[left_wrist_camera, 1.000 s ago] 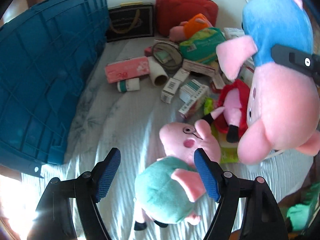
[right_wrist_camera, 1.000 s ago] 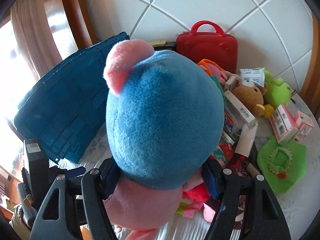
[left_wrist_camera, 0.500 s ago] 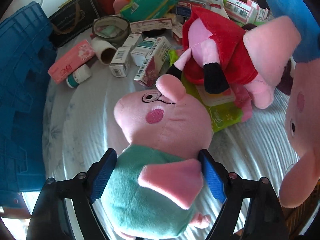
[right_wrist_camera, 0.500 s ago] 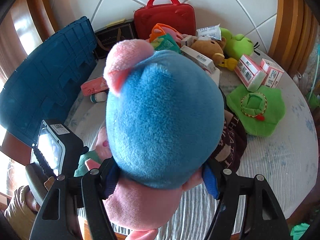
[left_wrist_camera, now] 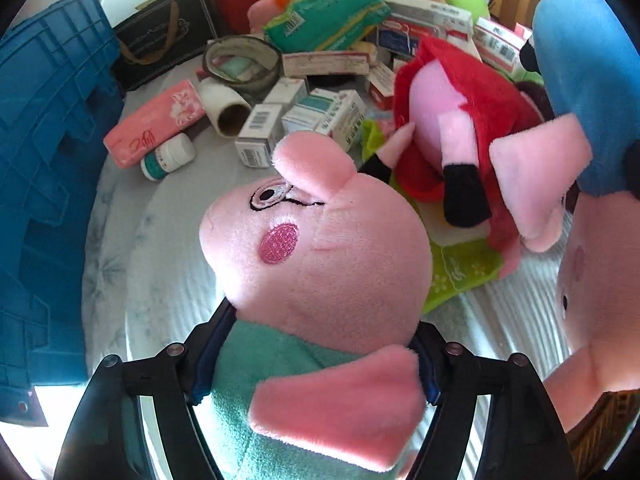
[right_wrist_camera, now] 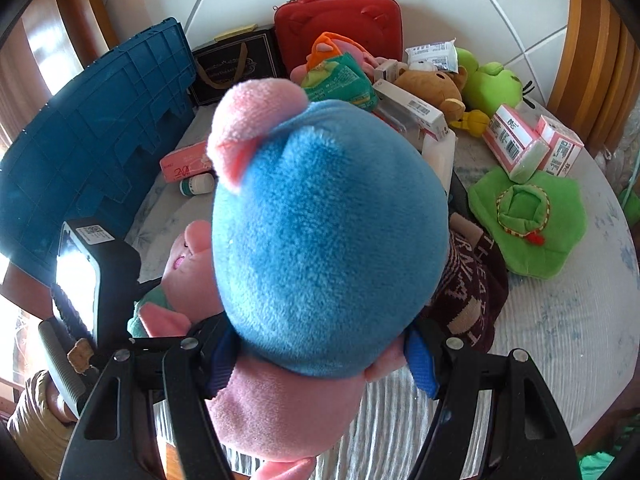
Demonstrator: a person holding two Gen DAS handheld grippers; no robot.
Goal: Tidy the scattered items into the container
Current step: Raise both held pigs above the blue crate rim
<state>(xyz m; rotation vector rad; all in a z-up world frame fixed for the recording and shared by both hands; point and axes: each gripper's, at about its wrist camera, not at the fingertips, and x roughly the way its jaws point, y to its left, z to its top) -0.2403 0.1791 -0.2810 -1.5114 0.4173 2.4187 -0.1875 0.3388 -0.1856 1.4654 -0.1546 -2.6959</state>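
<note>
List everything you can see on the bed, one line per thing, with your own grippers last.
Crate: 1, blue, tipped up at the left edge.
Pig plush in teal: 1, pink, near front, in the left gripper.
Pig plush in blue: 1, pink, in the right gripper.
Pig plush in red: 1, pink, lying mid-pile.
Case: 1, red, against the wall.
Gift bag: 1, black, beside the case.
Bear plush: 1, brown, back of pile.
Frog plush: 1, green, back right.
Hat: 1, green, right side.
Tissue pack: 1, pink, near the crate.
Pill bottle: 1, white, beside the pack.
Small boxes: several, mostly white, centre.
Left gripper: black, closed on the teal plush.
Right gripper: black, closed on the blue plush.
</note>
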